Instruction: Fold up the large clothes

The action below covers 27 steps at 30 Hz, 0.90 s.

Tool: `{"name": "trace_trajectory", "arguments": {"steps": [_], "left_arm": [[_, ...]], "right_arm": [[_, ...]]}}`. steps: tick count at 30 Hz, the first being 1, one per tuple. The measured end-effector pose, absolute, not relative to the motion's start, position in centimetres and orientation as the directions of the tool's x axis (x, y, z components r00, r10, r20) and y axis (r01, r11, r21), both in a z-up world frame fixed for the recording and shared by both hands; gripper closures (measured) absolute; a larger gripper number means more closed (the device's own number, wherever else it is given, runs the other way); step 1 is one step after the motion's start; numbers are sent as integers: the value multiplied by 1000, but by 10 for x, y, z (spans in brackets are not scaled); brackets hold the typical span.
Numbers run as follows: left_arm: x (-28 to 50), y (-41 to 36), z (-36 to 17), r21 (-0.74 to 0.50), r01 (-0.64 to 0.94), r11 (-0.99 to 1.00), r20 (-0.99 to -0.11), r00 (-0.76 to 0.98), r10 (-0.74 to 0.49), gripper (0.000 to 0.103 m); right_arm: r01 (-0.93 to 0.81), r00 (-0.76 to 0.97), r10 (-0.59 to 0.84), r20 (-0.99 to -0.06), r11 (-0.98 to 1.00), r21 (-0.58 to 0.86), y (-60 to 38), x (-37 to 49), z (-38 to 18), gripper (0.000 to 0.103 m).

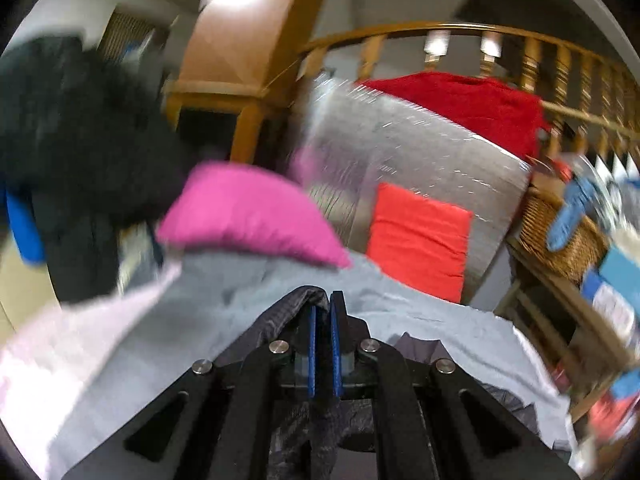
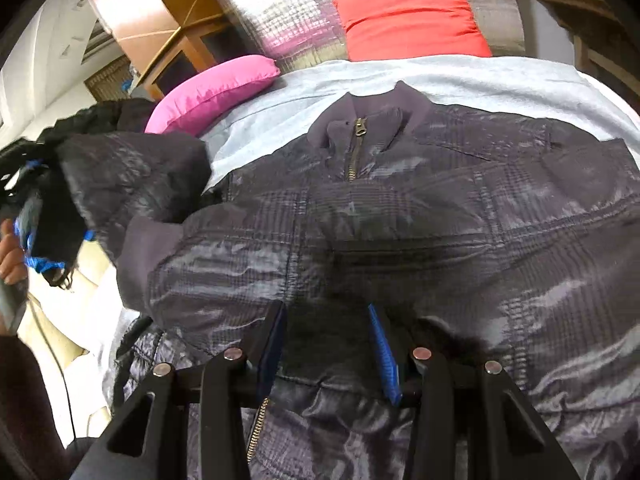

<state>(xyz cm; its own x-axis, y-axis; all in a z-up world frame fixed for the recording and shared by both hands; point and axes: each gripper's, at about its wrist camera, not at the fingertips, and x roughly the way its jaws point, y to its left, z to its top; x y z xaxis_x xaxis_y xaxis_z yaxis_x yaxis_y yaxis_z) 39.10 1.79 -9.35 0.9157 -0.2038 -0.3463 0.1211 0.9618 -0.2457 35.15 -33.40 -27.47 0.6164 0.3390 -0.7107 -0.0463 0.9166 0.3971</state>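
Left gripper (image 1: 323,304) jaws pinched nearly together on a fold of dark jacket fabric; right gripper (image 2: 330,320) jaws spread wide, hovering over the jacket front, nothing clamped between them.

Bed sheet (image 2: 256,120), pale grey-blue, covers the mattress and carries everything. In the left view the sheet (image 1: 200,312) fills the lower frame, blurred.

Jacket (image 2: 400,208), dark grey-purple, shiny plaid weave, lies front-up on the sheet, collar toward the headboard end, brass zipper (image 2: 356,148) closed at the neck. Its left-side sleeve (image 2: 132,176) is lifted off the bed and folded in toward the chest, ribbed cuff (image 2: 148,248) hanging by the body. Left wrist view shows only a bit of the jacket (image 1: 288,312) bunched around the fingers.

Silver quilted headboard panel (image 2: 304,12) stands behind the bed. Red cushion (image 2: 412,16) leans against it. Pink pillow (image 2: 212,92) lies on the sheet at the head-left corner, apart from the jacket. Red cloth (image 1: 472,108) drapes over the top of the panel. Wooden railing (image 1: 560,64) behind. Wicker basket (image 1: 560,232) to the side, contents blurred.
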Motion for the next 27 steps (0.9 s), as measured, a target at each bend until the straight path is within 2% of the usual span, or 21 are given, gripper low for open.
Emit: {"name": "trace_trajectory", "arguments": {"steps": [5, 7, 10, 13, 16, 17, 18, 21, 23, 25, 27], "left_arm": [[357, -14, -66, -125, 173, 977, -299, 932, -204, 97], [346, -29, -63, -113, 234, 966, -295, 920, -258, 97], [338, -60, -71, -63, 318, 946, -329, 888, -320, 97], [341, -106, -101, -23, 433, 901, -430, 810, -400, 97], [357, -142, -154, -72, 518, 853, -588, 669, -455, 95], [362, -151, -173, -95, 524, 846, -639, 620, -456, 91], [369, -157, -198, -133, 522, 843, -694, 558, -455, 88], [386, -156, -263, -261, 450, 854, -828, 351, -438, 87], [383, -141, -271, -370, 398, 839, -821, 283, -496, 87], [368, -117, -253, -422, 384, 821, -781, 306, -544, 85], [351, -92, -232, -451, 383, 806, -731, 359, -580, 67]], "right_arm": [[-23, 627, 356, -693, 898, 440, -343, 351, -270, 57], [-15, 637, 356, -684, 893, 451, -347, 349, -268, 57], [11, 671, 349, -654, 878, 479, -363, 345, -259, 57], [58, 708, 327, -626, 857, 513, -385, 339, -251, 56], [100, 737, 301, -605, 837, 538, -407, 333, -245, 56], [108, 741, 294, -603, 835, 540, -411, 332, -244, 56], [122, 749, 284, -598, 829, 546, -418, 331, -243, 56], [144, 756, 280, -592, 811, 567, -427, 329, -244, 55], [146, 751, 280, -598, 813, 563, -426, 329, -244, 54], [123, 744, 295, -599, 822, 557, -419, 331, -242, 48], [89, 747, 291, -598, 848, 523, -407, 329, -237, 39]]}}
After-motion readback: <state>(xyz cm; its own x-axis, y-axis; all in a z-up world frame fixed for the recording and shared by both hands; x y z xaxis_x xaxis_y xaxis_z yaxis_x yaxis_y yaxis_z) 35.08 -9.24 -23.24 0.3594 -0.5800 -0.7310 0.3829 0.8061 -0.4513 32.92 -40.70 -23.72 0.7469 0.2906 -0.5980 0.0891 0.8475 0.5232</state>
